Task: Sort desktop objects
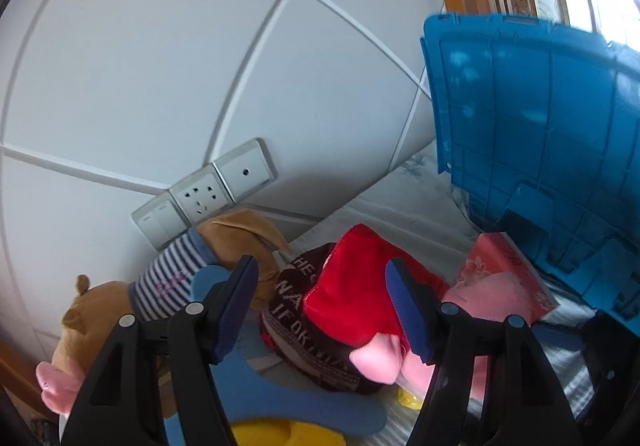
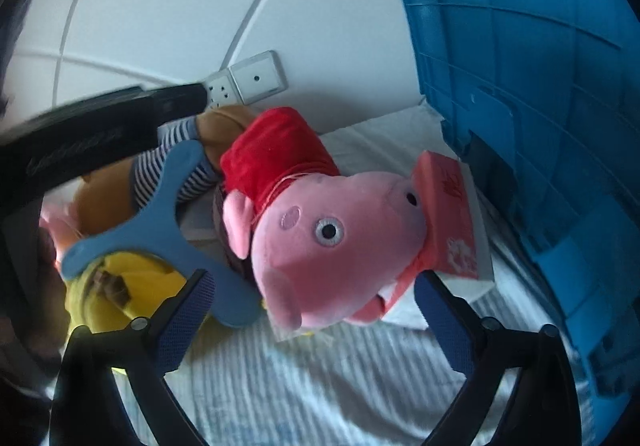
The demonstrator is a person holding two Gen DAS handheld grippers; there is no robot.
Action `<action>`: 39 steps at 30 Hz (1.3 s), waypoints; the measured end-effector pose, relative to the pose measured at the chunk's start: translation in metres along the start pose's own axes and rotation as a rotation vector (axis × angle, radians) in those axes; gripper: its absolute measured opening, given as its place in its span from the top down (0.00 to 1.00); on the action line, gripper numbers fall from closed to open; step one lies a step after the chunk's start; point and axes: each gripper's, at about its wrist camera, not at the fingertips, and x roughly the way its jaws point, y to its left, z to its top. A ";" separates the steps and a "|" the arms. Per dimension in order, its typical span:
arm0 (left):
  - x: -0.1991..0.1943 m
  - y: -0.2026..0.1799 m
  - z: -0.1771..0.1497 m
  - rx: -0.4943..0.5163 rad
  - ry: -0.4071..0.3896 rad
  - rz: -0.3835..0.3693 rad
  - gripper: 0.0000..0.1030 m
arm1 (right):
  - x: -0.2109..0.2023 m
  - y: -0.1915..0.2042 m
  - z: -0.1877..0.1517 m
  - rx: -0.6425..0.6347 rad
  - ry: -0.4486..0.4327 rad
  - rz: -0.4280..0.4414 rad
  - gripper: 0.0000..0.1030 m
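Approaching the toy pile for a first pick. Right tool spread wide, empty, pink pig plush lying just ahead between its pads. Left tool parted, empty, over the red dress. Next, probably: easing forward, then clamping the head.

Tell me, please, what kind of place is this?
Probably a bedroom at home: soft toys such as a pink pig lie on a striped bedsheet, beside a white wall with sockets and a blue plastic box.
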 end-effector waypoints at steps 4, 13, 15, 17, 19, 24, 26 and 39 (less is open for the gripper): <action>0.013 0.002 -0.002 -0.022 0.009 -0.023 0.36 | 0.020 0.001 -0.004 -0.029 0.044 -0.032 0.31; 0.018 0.011 -0.015 -0.040 0.028 -0.018 0.36 | 0.020 0.004 -0.003 -0.086 0.032 0.032 0.53; 0.011 0.013 -0.017 -0.047 0.031 -0.018 0.36 | 0.013 0.003 -0.003 -0.090 0.039 0.059 0.55; 0.001 0.015 -0.020 -0.052 0.034 -0.023 0.36 | 0.003 0.004 -0.006 -0.100 0.044 0.080 0.56; -0.013 0.014 -0.026 -0.047 0.033 -0.029 0.36 | -0.012 0.006 -0.013 -0.126 0.049 0.093 0.57; -0.054 0.004 -0.052 -0.035 0.064 -0.086 0.36 | -0.069 0.006 -0.056 -0.231 0.108 0.098 0.58; -0.066 0.001 -0.066 -0.059 0.095 -0.147 0.36 | -0.094 0.003 -0.083 -0.265 0.144 0.093 0.58; -0.096 -0.067 -0.158 -0.012 0.280 -0.287 0.36 | -0.158 -0.016 -0.200 -0.371 0.240 -0.006 0.46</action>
